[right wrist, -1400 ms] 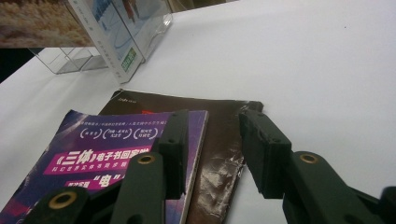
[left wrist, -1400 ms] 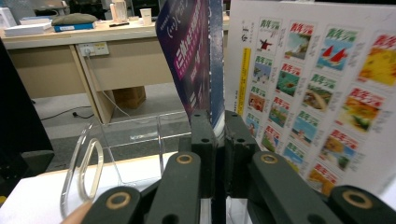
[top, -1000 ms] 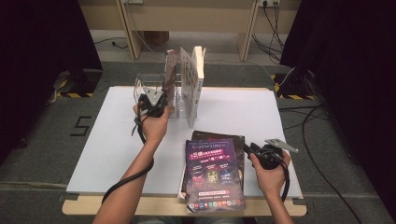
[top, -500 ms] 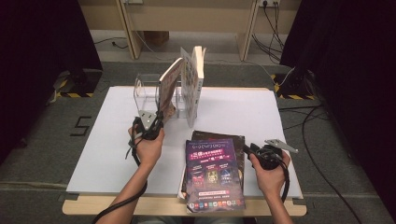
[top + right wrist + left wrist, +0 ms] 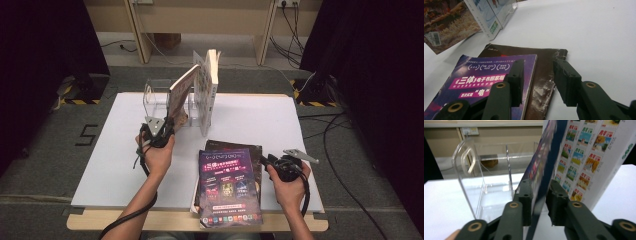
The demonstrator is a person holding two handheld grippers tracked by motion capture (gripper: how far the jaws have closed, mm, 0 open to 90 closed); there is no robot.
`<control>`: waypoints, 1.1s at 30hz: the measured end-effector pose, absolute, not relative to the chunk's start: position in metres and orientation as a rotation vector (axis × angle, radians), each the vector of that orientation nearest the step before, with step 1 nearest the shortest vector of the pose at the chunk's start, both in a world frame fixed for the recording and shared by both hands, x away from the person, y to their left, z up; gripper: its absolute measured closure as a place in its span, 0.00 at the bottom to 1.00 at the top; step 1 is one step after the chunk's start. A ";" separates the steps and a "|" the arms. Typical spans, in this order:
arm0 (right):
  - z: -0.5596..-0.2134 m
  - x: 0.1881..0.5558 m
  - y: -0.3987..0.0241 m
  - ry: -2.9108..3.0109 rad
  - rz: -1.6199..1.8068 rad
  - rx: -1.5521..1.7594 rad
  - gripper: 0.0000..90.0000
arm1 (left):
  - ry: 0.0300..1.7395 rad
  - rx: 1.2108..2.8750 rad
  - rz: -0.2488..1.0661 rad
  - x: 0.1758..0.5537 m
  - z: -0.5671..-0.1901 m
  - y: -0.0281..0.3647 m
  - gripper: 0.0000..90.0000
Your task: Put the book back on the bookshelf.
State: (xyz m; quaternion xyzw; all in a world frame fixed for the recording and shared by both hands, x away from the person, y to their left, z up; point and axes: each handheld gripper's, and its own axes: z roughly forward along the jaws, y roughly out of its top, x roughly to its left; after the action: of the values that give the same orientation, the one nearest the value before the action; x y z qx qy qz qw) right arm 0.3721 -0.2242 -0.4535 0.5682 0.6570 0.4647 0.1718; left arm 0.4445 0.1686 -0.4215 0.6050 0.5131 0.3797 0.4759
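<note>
A thin dark-covered book (image 5: 180,97) (image 5: 544,165) stands in a clear acrylic rack (image 5: 155,97) (image 5: 474,177) and leans left, away from a white upright book (image 5: 207,95) (image 5: 586,155). My left gripper (image 5: 167,127) (image 5: 540,186) straddles the thin book's near edge. Its jaws have just been opening, and a gap shows between the right pad and the cover. A purple book (image 5: 227,185) (image 5: 474,82) lies on a dark book (image 5: 235,145) (image 5: 544,75) at the table's front. My right gripper (image 5: 265,161) (image 5: 537,65) hovers open over their right edges, holding nothing.
The white tabletop (image 5: 115,160) has bare room at the left and at the right of the rack. Black curtains flank the table, and cables run over the floor at the right (image 5: 345,125). The rack's left compartments hold nothing.
My left hand has come down and toward the table's front. The thin book now leans further left in the rack. The right hand stays where it was.
</note>
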 end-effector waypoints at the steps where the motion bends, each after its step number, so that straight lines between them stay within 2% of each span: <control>1: -0.454 0.372 -0.224 1.865 1.321 1.615 0.68 | 1.249 1.482 0.920 0.448 -0.420 0.167 0.79; 4: -0.455 0.372 -0.225 1.868 1.319 1.621 0.68 | 1.240 1.478 0.903 0.456 -0.416 0.163 0.79; 11: -0.454 0.372 -0.228 1.859 1.325 1.621 0.67 | 1.261 1.441 0.880 0.463 -0.411 0.168 0.92; 20: -0.455 0.373 -0.228 1.862 1.321 1.630 0.67 | 1.278 1.387 0.854 0.469 -0.399 0.181 0.93; 33: -0.458 0.374 -0.228 1.868 1.320 1.629 0.67 | 1.185 1.444 1.013 0.507 -0.365 0.160 0.93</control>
State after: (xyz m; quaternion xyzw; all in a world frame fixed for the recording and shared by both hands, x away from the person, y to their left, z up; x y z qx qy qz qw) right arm 0.3743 -0.2278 -0.4581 0.5720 0.6560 0.4636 0.1660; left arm 0.5074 0.1596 -0.3647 0.5938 0.4871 0.4163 0.4867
